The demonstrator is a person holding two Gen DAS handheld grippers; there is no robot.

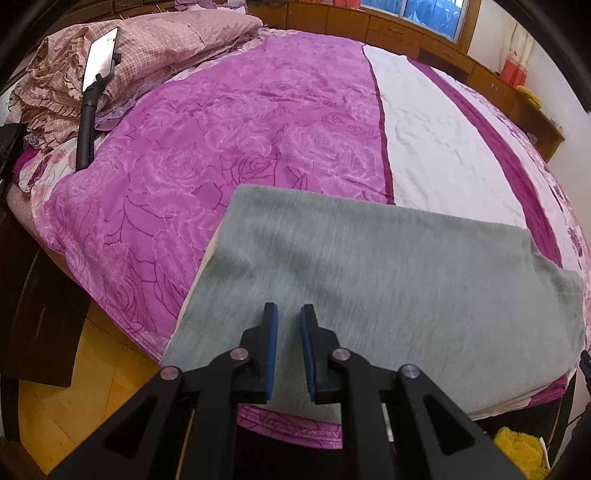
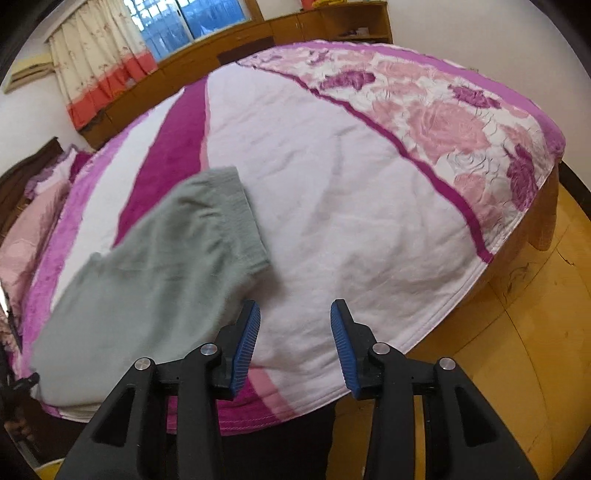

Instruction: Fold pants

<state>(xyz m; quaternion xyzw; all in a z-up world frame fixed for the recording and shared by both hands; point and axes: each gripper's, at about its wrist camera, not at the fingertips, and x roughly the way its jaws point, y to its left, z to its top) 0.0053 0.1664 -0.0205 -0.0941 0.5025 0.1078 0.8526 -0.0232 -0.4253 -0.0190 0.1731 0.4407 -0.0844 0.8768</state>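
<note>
The grey pants (image 1: pixel 388 273) lie folded flat on the bed near its front edge, reaching from the purple rose blanket across to the right. In the right wrist view the pants (image 2: pixel 155 280) lie at the left, with the ribbed waistband end pointing to the far side. My left gripper (image 1: pixel 289 314) hovers over the near part of the pants, its blue pads a small gap apart and empty. My right gripper (image 2: pixel 294 312) is open wide and empty, just right of the pants' near edge, above the white part of the bedspread.
The bed carries a purple rose blanket (image 1: pixel 221 140) with a white band (image 2: pixel 332 206). A phone on a black holder (image 1: pixel 99 62) and rumpled pink bedding (image 1: pixel 155 44) lie at the far left. Wooden cabinets (image 1: pixel 406 33) line the far wall. Yellow wooden floor (image 2: pixel 517 332) lies at the right.
</note>
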